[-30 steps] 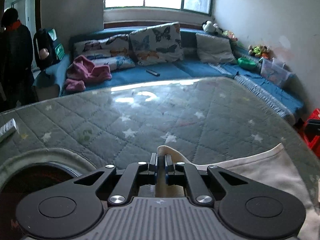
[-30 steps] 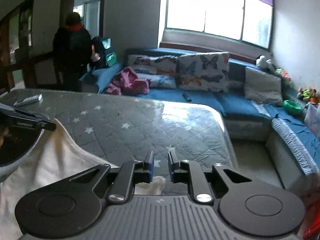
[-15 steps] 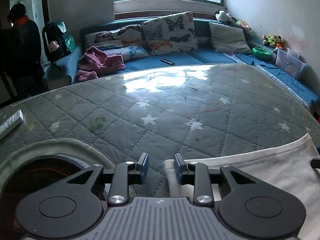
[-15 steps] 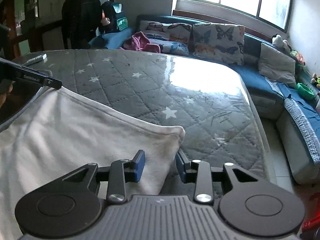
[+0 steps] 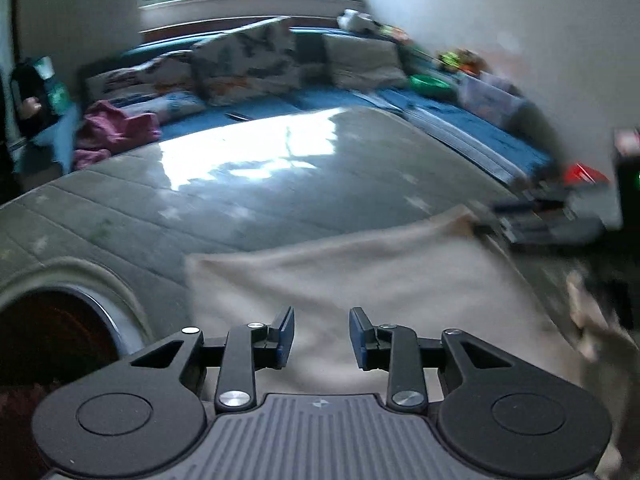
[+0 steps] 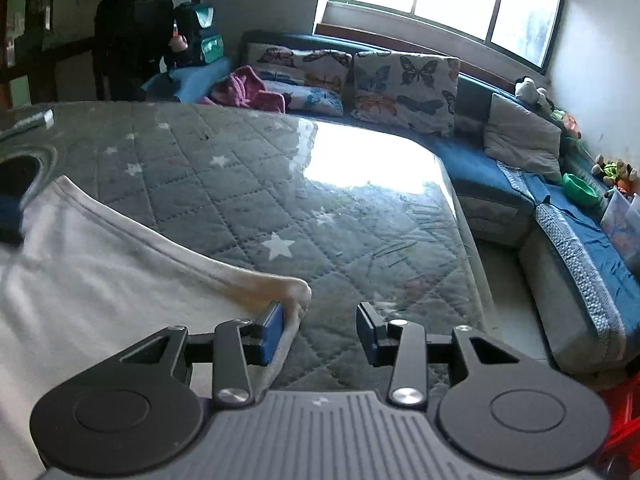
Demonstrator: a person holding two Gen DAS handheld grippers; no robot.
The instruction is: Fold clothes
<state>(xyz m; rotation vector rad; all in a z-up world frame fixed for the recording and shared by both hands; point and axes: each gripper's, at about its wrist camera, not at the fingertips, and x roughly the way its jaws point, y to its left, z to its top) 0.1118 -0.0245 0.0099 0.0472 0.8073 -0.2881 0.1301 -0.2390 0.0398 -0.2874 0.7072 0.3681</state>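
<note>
A cream cloth (image 5: 360,280) lies spread on the grey quilted table (image 5: 280,184). My left gripper (image 5: 322,336) hovers over the cloth with its jaws apart and nothing pinched; this view is motion-blurred. My right gripper (image 6: 320,332) is at the cloth's near right corner (image 6: 294,290). Its jaws are opening, and the corner rests loose against the left blue pad (image 6: 272,332). The rest of the cloth (image 6: 100,272) runs off to the left over the star-patterned table (image 6: 280,200). The right gripper shows as a dark blur (image 5: 540,220) past the cloth's far corner.
A blue corner sofa (image 6: 460,148) with butterfly cushions (image 6: 404,88) and a pink garment (image 6: 248,90) wraps the far and right sides. A person in dark clothes (image 6: 132,28) stands at the back left. A remote (image 6: 30,120) and a round dark opening (image 5: 48,340) sit on the table's left.
Both grippers were shut on the cloth's corners, then let go and spread their jaws. The corners now lie on the table. The left gripper has swung over the cloth; the right one sank.
</note>
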